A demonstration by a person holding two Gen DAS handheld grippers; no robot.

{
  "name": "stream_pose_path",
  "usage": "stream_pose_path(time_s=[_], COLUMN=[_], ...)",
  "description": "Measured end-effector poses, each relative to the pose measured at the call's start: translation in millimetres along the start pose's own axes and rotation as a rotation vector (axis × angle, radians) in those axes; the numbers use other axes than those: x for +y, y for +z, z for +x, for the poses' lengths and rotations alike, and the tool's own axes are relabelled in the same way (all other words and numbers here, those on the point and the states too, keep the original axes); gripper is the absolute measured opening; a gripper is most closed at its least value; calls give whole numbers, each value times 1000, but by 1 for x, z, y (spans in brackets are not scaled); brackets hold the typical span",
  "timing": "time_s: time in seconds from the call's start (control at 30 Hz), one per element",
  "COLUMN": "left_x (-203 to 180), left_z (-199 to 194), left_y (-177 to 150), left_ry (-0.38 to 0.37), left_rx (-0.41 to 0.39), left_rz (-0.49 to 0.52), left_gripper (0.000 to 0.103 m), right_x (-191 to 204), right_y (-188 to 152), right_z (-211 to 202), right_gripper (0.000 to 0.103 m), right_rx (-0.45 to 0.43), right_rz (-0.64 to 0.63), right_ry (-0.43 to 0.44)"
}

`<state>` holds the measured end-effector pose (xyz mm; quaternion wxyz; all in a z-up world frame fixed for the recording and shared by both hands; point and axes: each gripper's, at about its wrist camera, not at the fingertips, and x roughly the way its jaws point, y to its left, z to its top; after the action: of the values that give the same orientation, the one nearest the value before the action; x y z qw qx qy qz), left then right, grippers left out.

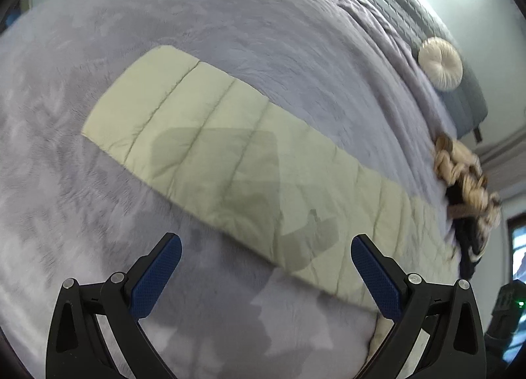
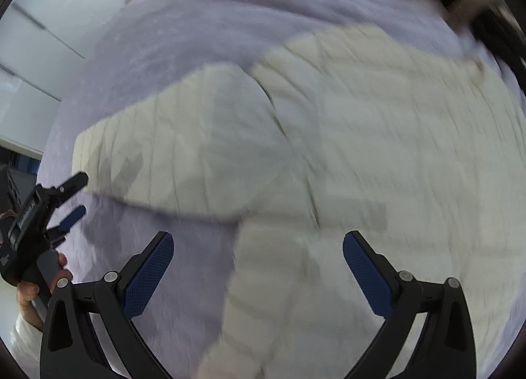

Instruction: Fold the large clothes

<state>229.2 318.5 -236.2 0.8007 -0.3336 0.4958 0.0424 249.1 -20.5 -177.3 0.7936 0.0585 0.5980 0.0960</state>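
A pale cream quilted jacket lies spread flat on a lavender bed cover. In the left wrist view its long sleeve (image 1: 210, 152) stretches diagonally from upper left to lower right. My left gripper (image 1: 266, 249) hovers open just above the sleeve's near edge, holding nothing. In the right wrist view the jacket body (image 2: 378, 155) fills the right side and the sleeve (image 2: 171, 148) reaches left. My right gripper (image 2: 258, 245) hangs open over the jacket's lower part, empty. The left gripper (image 2: 74, 194) shows there at the far left, held by a hand (image 2: 42, 283), its jaws apart.
The lavender bed cover (image 1: 230, 17) spreads all around the jacket. A round cream cushion (image 1: 440, 61) rests near the grey quilted headboard (image 1: 404, 0). A heap of tan and dark clothes (image 1: 466, 188) sits at the bed's right edge. White wall panels (image 2: 42, 33) stand beyond the bed.
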Motion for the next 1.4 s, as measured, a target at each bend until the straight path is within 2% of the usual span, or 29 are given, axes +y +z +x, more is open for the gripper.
stream_pose_path(time_s=[0.03, 0.07, 0.1, 0.13, 0.17, 0.3, 0.5, 0.53, 0.57, 0.63, 0.67, 0.7, 0.73, 0.8, 0.9, 1.03, 1.13, 1.27, 1.4], left_x=[5, 9, 14, 17, 22, 29, 21, 18, 16, 11, 10, 10, 9, 1, -33, -96, -141, -210, -274], left_z=[4, 7, 10, 13, 17, 30, 46, 47, 47, 48, 49, 49, 49, 44, 23, 5, -1, 4, 22], left_y=[3, 6, 8, 9, 11, 16, 21, 22, 22, 25, 27, 29, 31, 35, 37, 29, 15, -21, -70], left_ry=[-12, -18, -22, -26, -37, -50, -11, 2, 11, 31, 11, -23, -81, -119, -150, -220, -311, -389, -393], left_rx=[-5, -7, -8, -8, -4, -6, -64, -72, -80, -73, -68, -63, -49, -56, -103, -111, -70, 4, 74], left_rz=[-22, -41, -63, -79, -104, -145, -155, -152, -148, -116, -103, -97, -88, -61, 78, 249, 325, 433, 551], left_gripper=[103, 103, 103, 103, 103, 103, 103, 100, 92, 49, 39, 15, 7, 7, 7, 7, 7, 7, 7], right_x=[2, 4, 4, 2, -2, -7, -12, -12, -13, -17, -19, -21, -22, -27, -36, -48, -68, -111, -175], right_y=[6, 12, 17, 23, 27, 30, 19, 20, 20, 18, 17, 16, 15, 14, 11, 9, 9, 3, -16], right_z=[4, 9, 15, 24, 32, 58, 83, 86, 87, 86, 86, 87, 86, 87, 86, 80, 60, 9, -47], right_gripper=[91, 71, 58, 32, 21, 19, 18, 18, 18, 18, 18, 18, 18, 18, 17, 17, 18, 18, 18], right_rx=[-24, -44, -50, -40, -26, -4, 23, 22, 21, 23, 23, 22, 20, 15, 8, 12, 5, -68, -142], right_rz=[-10, -11, -2, 21, 52, 78, 75, 76, 79, 85, 89, 93, 98, 107, 125, 144, 198, 251, 305], right_ry=[6, 15, 29, 48, 67, 75, 79, 81, 85, 94, 99, 105, 111, 123, 143, 185, 228, 201, 131])
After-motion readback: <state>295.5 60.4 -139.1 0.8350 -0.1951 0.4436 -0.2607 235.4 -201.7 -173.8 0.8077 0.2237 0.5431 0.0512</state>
